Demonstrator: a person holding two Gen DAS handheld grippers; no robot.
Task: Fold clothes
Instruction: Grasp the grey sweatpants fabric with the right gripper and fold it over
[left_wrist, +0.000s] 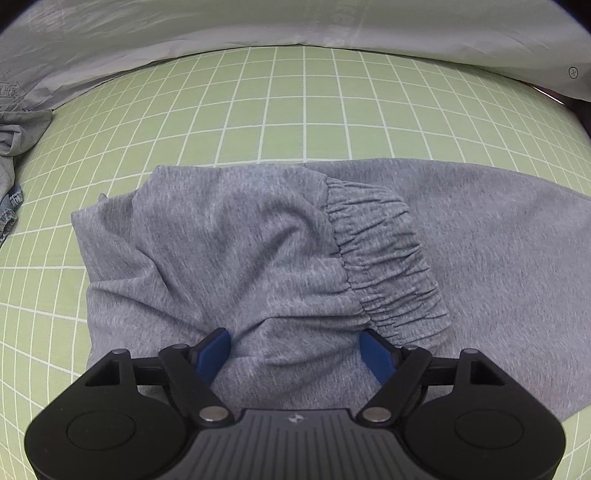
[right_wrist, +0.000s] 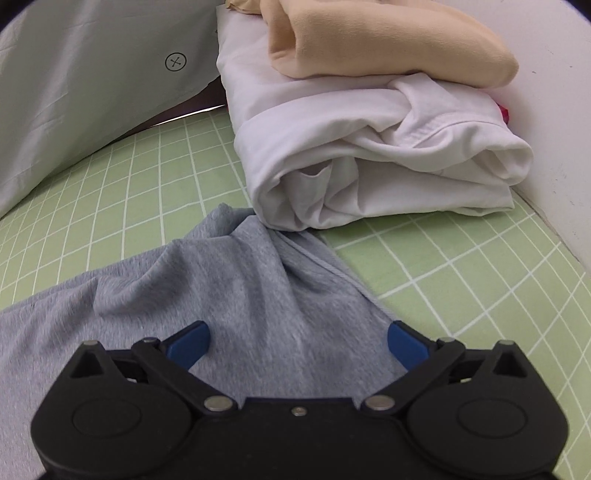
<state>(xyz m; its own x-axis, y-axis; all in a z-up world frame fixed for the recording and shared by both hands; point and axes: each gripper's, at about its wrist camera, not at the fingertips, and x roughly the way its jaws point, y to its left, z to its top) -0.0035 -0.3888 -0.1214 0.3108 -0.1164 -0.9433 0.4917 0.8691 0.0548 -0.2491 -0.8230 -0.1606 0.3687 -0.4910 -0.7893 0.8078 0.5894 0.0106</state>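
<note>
A grey knit garment (left_wrist: 240, 251) lies on the green checked sheet (left_wrist: 295, 110), one part folded over with its gathered elastic band (left_wrist: 384, 258) facing up. My left gripper (left_wrist: 295, 350) is open, its blue fingers (left_wrist: 216, 352) spread over the near edge of the folded part. In the right wrist view the same grey garment (right_wrist: 240, 288) stretches up to a stack of clothes. My right gripper (right_wrist: 299, 345) is open just above the cloth, holding nothing.
A folded white garment (right_wrist: 369, 158) with a peach one (right_wrist: 369, 40) on top sits at the back right against a white wall (right_wrist: 554, 129). A grey pillow (left_wrist: 258, 26) lies along the far edge. Crumpled grey cloth (left_wrist: 18, 133) lies at far left.
</note>
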